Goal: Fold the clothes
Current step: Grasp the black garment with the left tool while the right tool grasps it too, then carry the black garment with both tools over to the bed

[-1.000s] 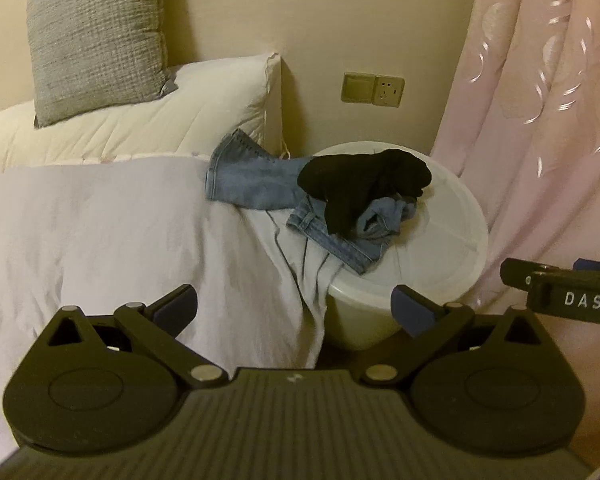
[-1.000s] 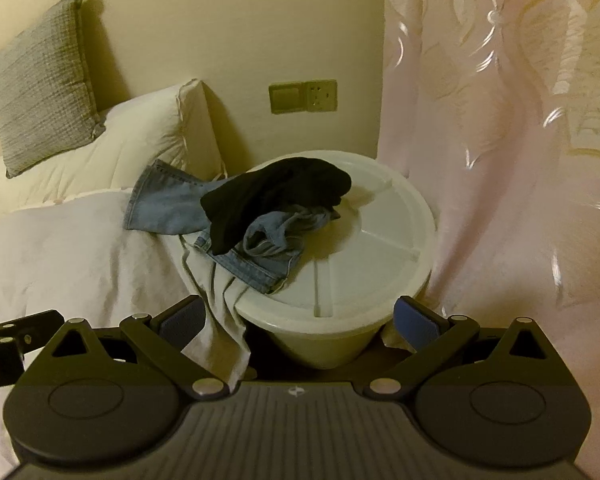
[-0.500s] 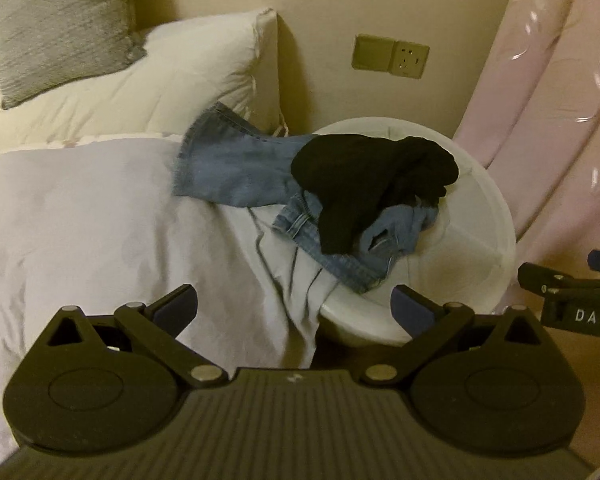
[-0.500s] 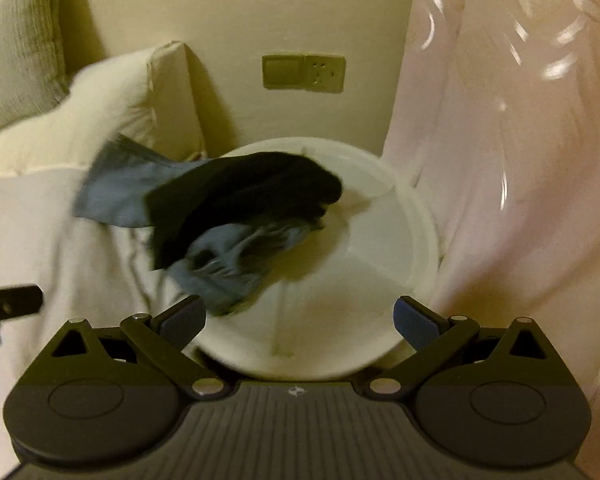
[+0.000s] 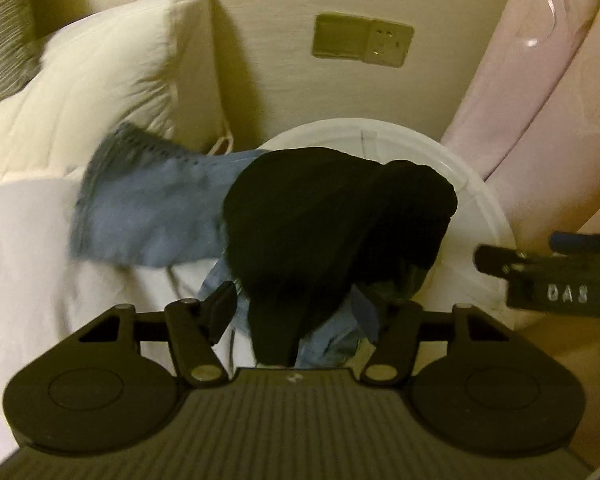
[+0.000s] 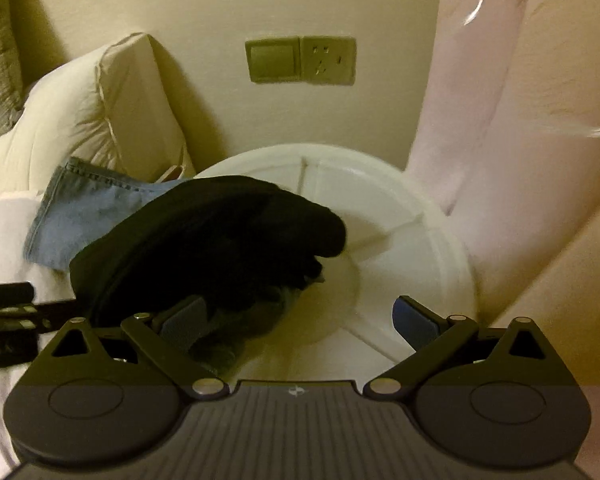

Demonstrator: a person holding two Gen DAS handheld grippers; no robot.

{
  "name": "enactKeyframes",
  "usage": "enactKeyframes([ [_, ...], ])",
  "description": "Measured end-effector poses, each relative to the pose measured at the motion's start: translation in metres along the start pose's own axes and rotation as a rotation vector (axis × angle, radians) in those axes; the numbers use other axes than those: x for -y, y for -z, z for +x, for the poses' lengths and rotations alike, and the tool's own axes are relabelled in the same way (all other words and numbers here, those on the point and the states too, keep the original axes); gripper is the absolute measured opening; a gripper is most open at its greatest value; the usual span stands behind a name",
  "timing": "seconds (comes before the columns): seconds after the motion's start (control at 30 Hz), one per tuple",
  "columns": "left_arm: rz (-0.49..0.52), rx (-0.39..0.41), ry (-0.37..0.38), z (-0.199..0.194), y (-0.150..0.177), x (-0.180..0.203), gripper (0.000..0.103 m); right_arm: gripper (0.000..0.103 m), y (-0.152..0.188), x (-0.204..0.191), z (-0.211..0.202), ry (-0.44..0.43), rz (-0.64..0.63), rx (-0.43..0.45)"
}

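Closing at this moment, the left gripper (image 5: pixel 300 312) straddles the lower edge of the black garment (image 5: pixel 332 232), which lies with the blue jeans (image 5: pixel 140 216) between its jaws; the pads do not yet press the cloth. Both garments rest on the white round lid (image 5: pixel 484 208), the jeans draping onto the bed sheet (image 5: pixel 28 264) (the right gripper (image 5: pixel 548 276) shows at the frame's right edge).

In the right wrist view, the right gripper (image 6: pixel 300 316) stands spread wide. Its left finger (image 6: pixel 180 320) lies against the black garment (image 6: pixel 220 240); its right finger hangs over the white round lid (image 6: pixel 400 220), gripping nothing.
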State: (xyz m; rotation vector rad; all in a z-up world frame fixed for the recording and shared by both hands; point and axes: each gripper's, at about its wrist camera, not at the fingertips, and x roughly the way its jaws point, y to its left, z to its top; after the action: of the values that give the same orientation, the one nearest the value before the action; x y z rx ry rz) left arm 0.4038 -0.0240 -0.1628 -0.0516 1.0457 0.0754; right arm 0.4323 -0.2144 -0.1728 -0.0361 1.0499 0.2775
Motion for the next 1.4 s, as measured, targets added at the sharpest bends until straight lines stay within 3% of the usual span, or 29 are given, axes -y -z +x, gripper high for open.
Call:
enactKeyframes([
  [0.07, 0.020, -0.027, 0.000, 0.018, -0.005, 0.001, 0.061, 0.101, -0.009, 0.004, 0.013, -0.040, 0.036, -0.018],
  [0.2, 0.019, -0.056, -0.001, 0.046, -0.009, -0.005, 0.084, 0.101, -0.022, 0.024, 0.043, -0.165, 0.224, -0.059],
  [0.27, 0.032, -0.062, -0.007, 0.057, -0.009, -0.008, 0.086, 0.101, -0.029, 0.035, 0.058, -0.228, 0.319, -0.079],
  [0.43, -0.042, -0.123, 0.080, 0.084, -0.014, -0.031, 0.073, 0.101, -0.027, 0.056, 0.109, -0.366, 0.622, -0.150],
  [0.57, -0.086, -0.088, 0.159, 0.081, -0.018, -0.045, 0.061, 0.098, -0.024, 0.061, 0.144, -0.424, 0.785, -0.196],
  [0.63, -0.116, -0.078, 0.195, 0.080, -0.020, -0.051, 0.056, 0.096, -0.028, 0.056, 0.153, -0.406, 0.760, -0.218],
  [0.77, -0.082, -0.053, 0.189, 0.075, -0.025, -0.046, 0.045, 0.073, -0.038, 0.043, 0.149, -0.352, 0.625, -0.228],
  [0.87, -0.052, -0.044, 0.186, 0.067, -0.032, -0.041, 0.049, 0.069, -0.056, 0.023, 0.120, -0.264, 0.425, -0.162],
  [0.93, -0.071, -0.041, 0.190, 0.067, -0.033, -0.046, 0.051, 0.070, -0.062, 0.017, 0.111, -0.240, 0.368, -0.136],
  [1.0, -0.090, -0.030, 0.184, 0.067, -0.034, -0.050, 0.040, 0.069, -0.061, 0.019, 0.121, -0.288, 0.403, -0.166],
  [1.07, -0.106, -0.016, 0.177, 0.067, -0.036, -0.054, 0.034, 0.050, -0.058, 0.023, 0.130, -0.338, 0.458, -0.193],
  [1.17, -0.108, 0.041, 0.181, 0.047, -0.042, -0.056, 0.026, 0.029, -0.068, 0.017, 0.114, -0.388, 0.413, -0.117],
  [1.23, -0.126, 0.087, 0.179, 0.029, -0.044, -0.061, 0.022, 0.021, -0.081, 0.010, 0.094, -0.440, 0.390, -0.057],
  [1.4, -0.185, 0.224, 0.155, -0.032, -0.046, -0.081, 0.019, 0.017, -0.106, -0.021, 0.038, -0.560, 0.289, 0.086],
])
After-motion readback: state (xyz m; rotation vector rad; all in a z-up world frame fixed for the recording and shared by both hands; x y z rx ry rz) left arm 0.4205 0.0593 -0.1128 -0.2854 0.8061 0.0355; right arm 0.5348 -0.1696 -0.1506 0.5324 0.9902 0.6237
